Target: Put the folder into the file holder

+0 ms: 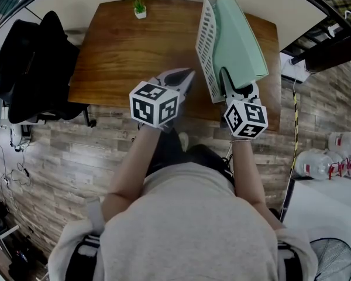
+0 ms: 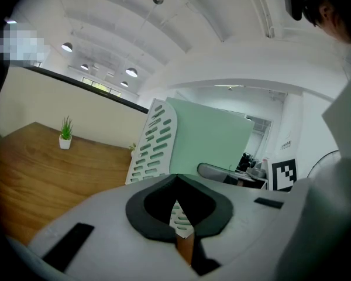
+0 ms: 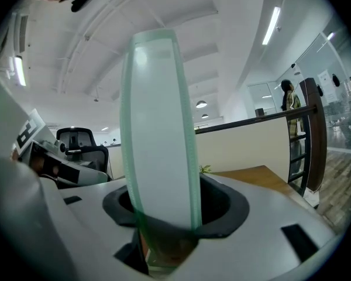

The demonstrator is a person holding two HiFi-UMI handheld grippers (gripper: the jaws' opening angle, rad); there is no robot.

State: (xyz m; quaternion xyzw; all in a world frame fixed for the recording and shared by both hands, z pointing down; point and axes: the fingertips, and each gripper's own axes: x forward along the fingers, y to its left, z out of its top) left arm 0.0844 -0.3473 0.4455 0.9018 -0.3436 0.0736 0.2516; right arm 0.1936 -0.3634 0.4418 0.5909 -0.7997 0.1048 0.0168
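A mint-green folder (image 1: pixel 240 40) stands inside the white slotted file holder (image 1: pixel 207 40) at the right end of the wooden table (image 1: pixel 128 57). My right gripper (image 1: pixel 238 89) is at the folder's near end, and the folder's edge (image 3: pixel 161 127) rises between its jaws. A gap shows beside the folder, so the jaws look open around it. My left gripper (image 1: pixel 184 78) hovers over the table's front edge, left of the holder, shut and holding nothing. From the left gripper (image 2: pixel 176 180) I see the holder (image 2: pixel 155 142) and folder (image 2: pixel 213 139) ahead.
A small potted plant (image 1: pixel 140 8) sits at the table's far edge. A dark chair draped with black cloth (image 1: pixel 29 69) stands to the left. Water bottles (image 1: pixel 339 151) and a white surface (image 1: pixel 322 209) lie to the right on the plank floor.
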